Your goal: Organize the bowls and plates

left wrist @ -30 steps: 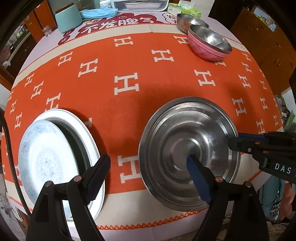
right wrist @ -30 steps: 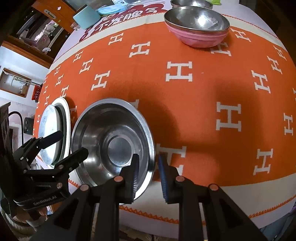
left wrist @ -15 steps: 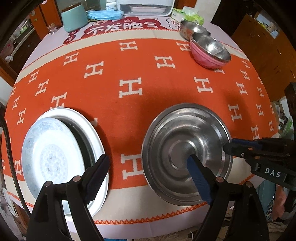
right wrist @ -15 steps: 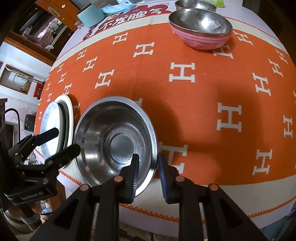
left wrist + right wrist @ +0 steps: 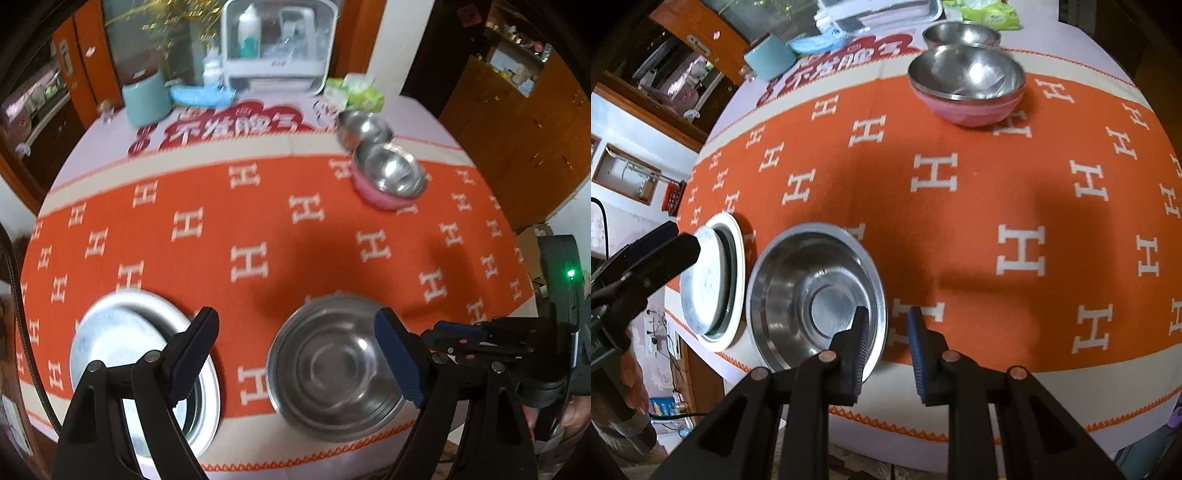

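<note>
A steel basin (image 5: 332, 365) (image 5: 812, 295) sits near the front edge of the orange cloth. To its left a blue-patterned plate (image 5: 110, 350) (image 5: 701, 280) lies tilted in a white plate (image 5: 207, 387) (image 5: 737, 258). My left gripper (image 5: 295, 354) is open and empty, above and between the plates and the basin. My right gripper (image 5: 886, 332) is open, its jaws straddling the basin's right rim without closing on it; it also shows in the left wrist view (image 5: 461, 332). A pink bowl with a steel liner (image 5: 388, 177) (image 5: 967, 88) and a steel bowl (image 5: 364, 127) (image 5: 960, 35) stand far right.
At the back stand a teal container (image 5: 144, 98), a blue cloth (image 5: 203, 94), a white appliance (image 5: 277, 44) and a green tissue pack (image 5: 354, 92). The table's front edge (image 5: 960, 432) is just below the grippers. Wooden cabinets flank the table.
Both grippers have pulled back and tilted up, so more of the far table shows. The right gripper's jaws have opened wider around the basin rim. Dishes have not moved.
</note>
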Available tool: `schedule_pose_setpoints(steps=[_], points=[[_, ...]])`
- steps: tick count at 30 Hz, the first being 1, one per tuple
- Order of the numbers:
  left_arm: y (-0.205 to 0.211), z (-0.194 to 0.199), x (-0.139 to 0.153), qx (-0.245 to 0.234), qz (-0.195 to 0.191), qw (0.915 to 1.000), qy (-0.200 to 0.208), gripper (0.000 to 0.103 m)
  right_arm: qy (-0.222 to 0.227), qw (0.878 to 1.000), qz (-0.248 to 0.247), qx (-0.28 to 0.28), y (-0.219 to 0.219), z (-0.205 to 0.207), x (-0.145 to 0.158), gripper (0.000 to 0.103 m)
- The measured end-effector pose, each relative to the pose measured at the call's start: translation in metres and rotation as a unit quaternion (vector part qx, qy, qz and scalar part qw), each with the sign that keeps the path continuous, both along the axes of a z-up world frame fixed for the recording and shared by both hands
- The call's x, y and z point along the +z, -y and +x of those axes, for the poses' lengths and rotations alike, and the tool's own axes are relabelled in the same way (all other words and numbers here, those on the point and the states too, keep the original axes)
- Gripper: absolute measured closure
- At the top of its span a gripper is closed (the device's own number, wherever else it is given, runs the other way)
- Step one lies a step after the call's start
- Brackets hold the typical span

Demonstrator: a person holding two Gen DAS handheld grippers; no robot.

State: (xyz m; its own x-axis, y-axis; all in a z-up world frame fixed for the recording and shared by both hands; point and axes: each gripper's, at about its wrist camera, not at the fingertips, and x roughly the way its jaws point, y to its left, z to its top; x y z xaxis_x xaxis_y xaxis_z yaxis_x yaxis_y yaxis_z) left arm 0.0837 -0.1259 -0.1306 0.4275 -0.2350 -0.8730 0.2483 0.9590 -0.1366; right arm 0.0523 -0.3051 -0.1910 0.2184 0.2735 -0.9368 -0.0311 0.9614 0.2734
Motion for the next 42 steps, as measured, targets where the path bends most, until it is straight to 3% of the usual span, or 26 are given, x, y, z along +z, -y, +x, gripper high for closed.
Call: schedule_pose_setpoints(steps=[4,11,18,24,32,36,39,42], points=[[0.012,0.008,0.02,-0.019,0.001,0.9995,0.025,0.016,0.024,1.0,0.003,-0.007,0.01,0.004,0.022,0.081],[0.032,0.045,0.049,-0.04,0.009,0.9968,0.068,0.014,0.104,0.993,-0.033,-0.042,0.049,0.038,0.083,0.081],[0.06,0.104,0.048,-0.046,0.002,0.9964,0.07,0.013,0.125,0.988,-0.041,-0.084,0.084,0.087,0.103,0.081],[0.087,0.156,0.018,-0.053,0.008,0.9976,0.043,0.013,0.101,0.989,-0.045,-0.097,0.095,0.132,0.079,0.081],[0.113,0.209,-0.052,-0.053,-0.012,0.9974,-0.047,0.013,0.043,0.992,-0.031,-0.116,0.106,0.177,0.019,0.081],[0.119,0.226,-0.079,-0.045,-0.045,0.9939,-0.09,0.015,0.016,0.991,-0.016,-0.129,0.114,0.189,-0.002,0.081],[0.124,0.232,-0.087,-0.047,-0.054,0.992,-0.104,0.02,0.009,0.99,-0.005,-0.137,0.119,0.194,-0.01,0.081],[0.127,0.239,-0.097,-0.044,-0.053,0.9901,-0.122,0.039,-0.002,0.99,0.005,-0.143,0.122,0.197,-0.019,0.082]])
